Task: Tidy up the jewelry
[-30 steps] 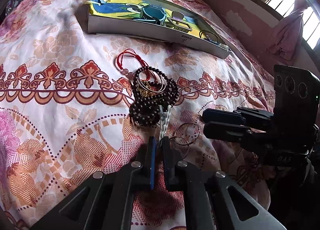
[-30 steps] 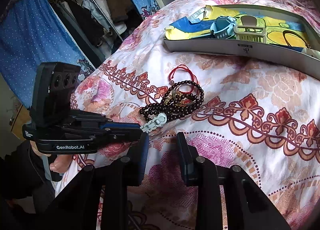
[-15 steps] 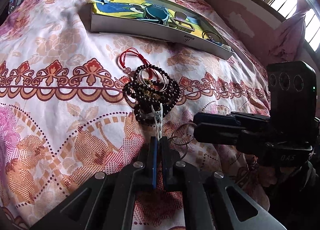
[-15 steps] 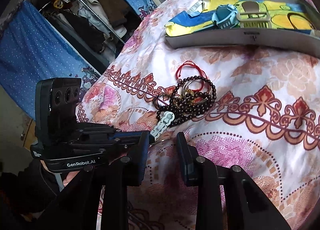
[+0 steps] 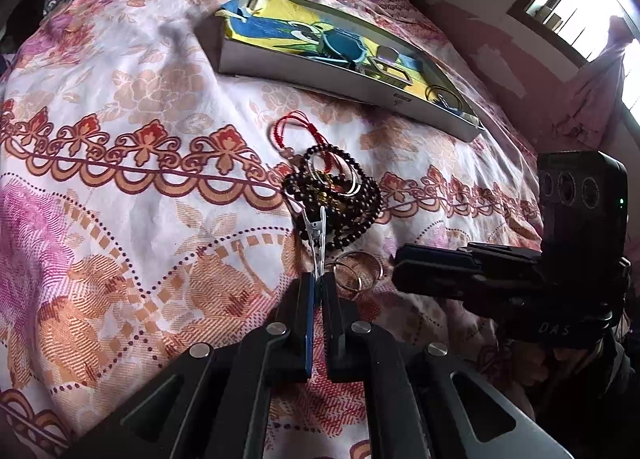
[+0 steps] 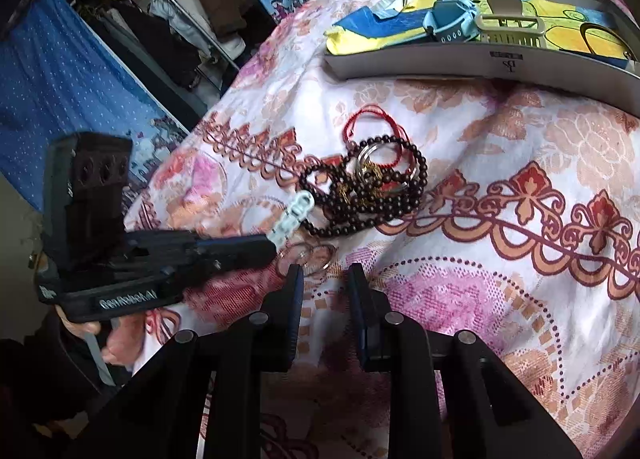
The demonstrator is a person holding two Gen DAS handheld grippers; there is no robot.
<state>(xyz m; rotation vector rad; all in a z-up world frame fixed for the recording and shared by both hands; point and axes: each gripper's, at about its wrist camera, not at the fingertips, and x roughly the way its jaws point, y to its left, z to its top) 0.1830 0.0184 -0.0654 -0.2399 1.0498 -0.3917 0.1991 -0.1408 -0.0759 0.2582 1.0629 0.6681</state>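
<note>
From the left wrist view, the left tongs [image 5: 319,291] are pinched nearly closed on the tail of a pale blue-grey plastic hair clip [image 5: 316,239], whose toothed beak points away toward a heap of dark glossy round-bead strings [image 5: 352,199]. Thin silvery metal bangles [image 5: 340,179] lie on top of the beads, and a red cord bracelet [image 5: 296,131] loops out on the far side. Two thin wire rings [image 5: 358,269] lie flat on the floral cotton bedspread [image 5: 120,179], just beside the tongs' tip. Farther off sits a shallow grey cardboard tray [image 5: 320,75] lined with yellow-and-blue printed paper. The right tongs [image 5: 404,273] hover at the right.

From the right wrist view, the right tongs [image 6: 325,279] stand parted with nothing between them, above the bedspread [image 6: 520,139]. The left tongs [image 6: 270,245] grip the perforated clip [image 6: 294,215], which touches the bead heap [image 6: 360,195]. The tray [image 6: 440,59] holds a blue ridged plastic piece [image 6: 448,21] and a beige claw clip [image 6: 508,17].
</note>
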